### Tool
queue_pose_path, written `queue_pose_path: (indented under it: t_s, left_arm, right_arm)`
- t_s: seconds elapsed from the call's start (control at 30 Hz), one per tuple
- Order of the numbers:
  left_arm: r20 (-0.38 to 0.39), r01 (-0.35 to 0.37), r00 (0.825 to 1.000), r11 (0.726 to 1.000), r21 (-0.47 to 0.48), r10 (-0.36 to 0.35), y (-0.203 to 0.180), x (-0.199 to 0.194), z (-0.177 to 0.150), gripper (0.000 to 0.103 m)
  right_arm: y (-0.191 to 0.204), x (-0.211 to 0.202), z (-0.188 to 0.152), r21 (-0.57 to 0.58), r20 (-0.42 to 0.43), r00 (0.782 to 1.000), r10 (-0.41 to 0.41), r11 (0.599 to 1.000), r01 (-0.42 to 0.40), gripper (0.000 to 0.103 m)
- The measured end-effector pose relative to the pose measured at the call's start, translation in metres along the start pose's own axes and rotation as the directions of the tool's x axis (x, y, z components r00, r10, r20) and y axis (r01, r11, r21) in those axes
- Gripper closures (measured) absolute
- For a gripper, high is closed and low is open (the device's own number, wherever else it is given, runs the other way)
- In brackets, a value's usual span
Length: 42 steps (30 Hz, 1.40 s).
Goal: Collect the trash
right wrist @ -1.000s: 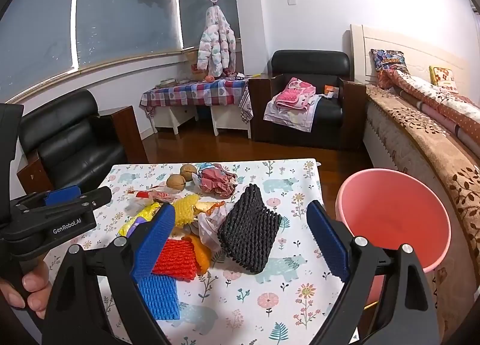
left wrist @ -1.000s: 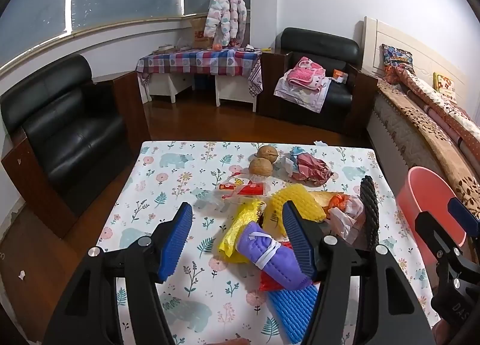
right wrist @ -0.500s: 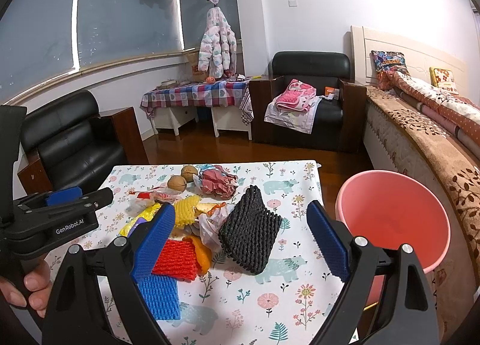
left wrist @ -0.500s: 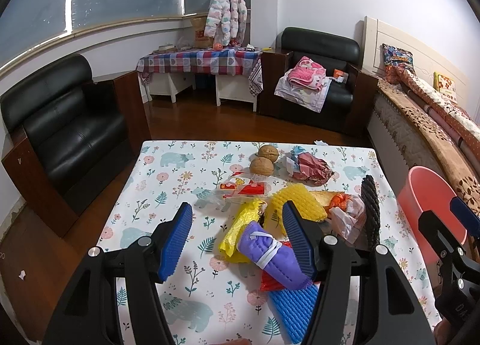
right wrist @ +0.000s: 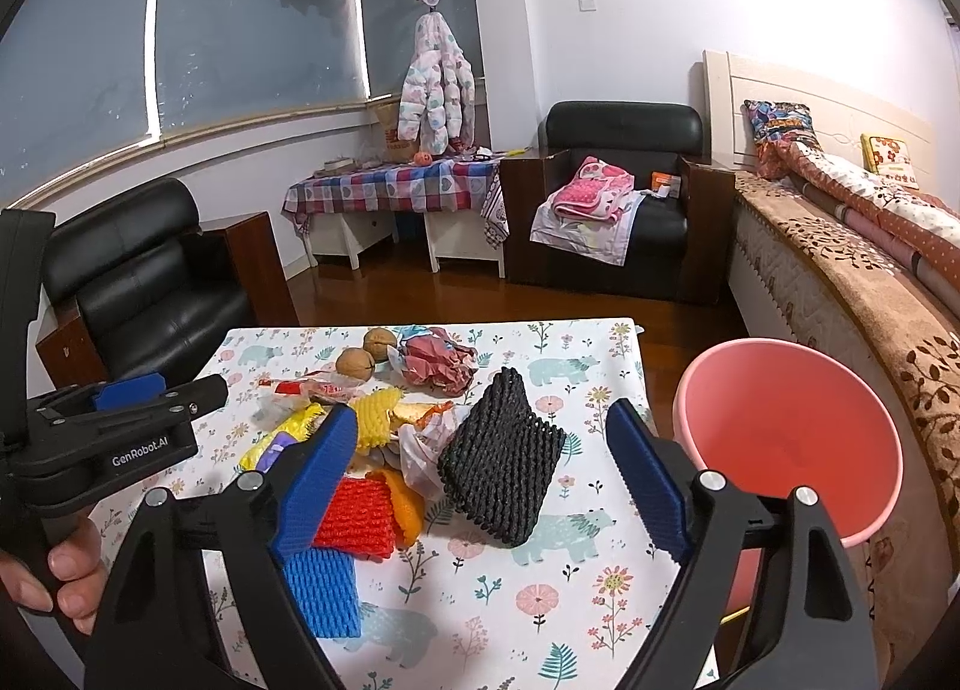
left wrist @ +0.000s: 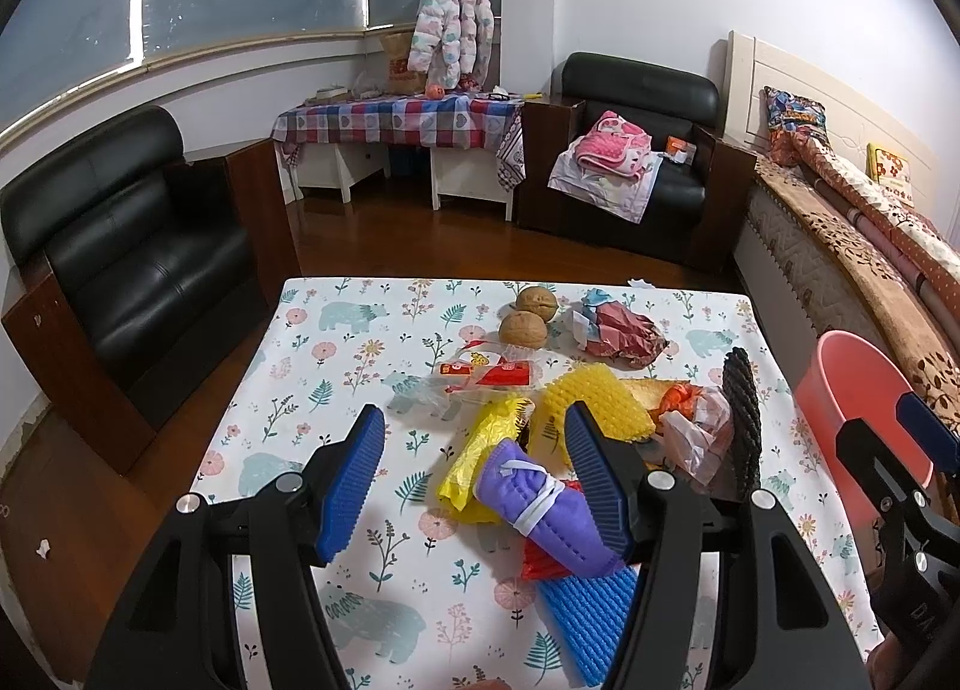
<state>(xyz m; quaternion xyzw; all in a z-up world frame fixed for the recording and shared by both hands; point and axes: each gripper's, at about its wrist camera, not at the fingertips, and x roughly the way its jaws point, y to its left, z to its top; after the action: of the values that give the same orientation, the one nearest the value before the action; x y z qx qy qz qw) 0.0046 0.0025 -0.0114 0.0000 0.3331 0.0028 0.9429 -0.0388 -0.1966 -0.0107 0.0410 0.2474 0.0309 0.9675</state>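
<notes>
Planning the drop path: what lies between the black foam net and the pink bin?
In the right wrist view, only bare tablecloth, then the table's edge, separates the black foam net from the pink bin.

light: bright indoor, perhaps overhead | glare: right wall | edges: fisheye-bent, dark-vignetted | focus: sharp

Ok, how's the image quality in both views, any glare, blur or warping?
Left wrist view: sharp, strong fisheye bending at the edges, dark corners, table evenly lit. Right wrist view: also sharp, bright glare washes the wall above the bed; bucket and black net read clearly.
</notes>
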Motion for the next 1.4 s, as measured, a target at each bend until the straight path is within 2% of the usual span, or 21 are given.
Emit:
queue_pose_path:
  t_s: [0.47,0.7,0.97,1.17,1.4]
  left_arm:
    - [-0.009,-0.002,1.000,1.000,-0.004,0.002,-0.002,0.000,-0.004,0.041]
    - [0.008,0.041,0.999,0.999,-0.028,-0.041,0.013,-0.003,-0.004,0.041]
    - [-0.010,0.078,0.997,0.993,-0.084,-0.079,0.040,-0.007,-0.006,0.041]
    - [-0.023,0.119,0.992,0.991,-0.058,-0.120,0.041,-0.007,-0.011,0.041]
    - [-0.035,0.130,0.991,0.990,-0.053,-0.132,0.037,0.006,-0.005,0.041]
  right_arm:
    - [-0.001,-0.001,-0.002,0.003,-0.003,1.000,0.001,1.000,-0.001,0.021]
    - [-0.006,0.004,-0.006,0.011,-0.013,1.000,0.002,1.000,-0.002,0.025]
    - [-0.008,0.010,-0.010,0.021,-0.042,0.999,0.022,1.000,-0.021,0.033]
    - [-0.011,0.016,-0.013,0.028,-0.064,0.997,0.038,0.999,-0.036,0.037]
    - [-0.016,0.021,-0.013,0.042,-0.070,0.997,0.044,0.998,-0.041,0.037]
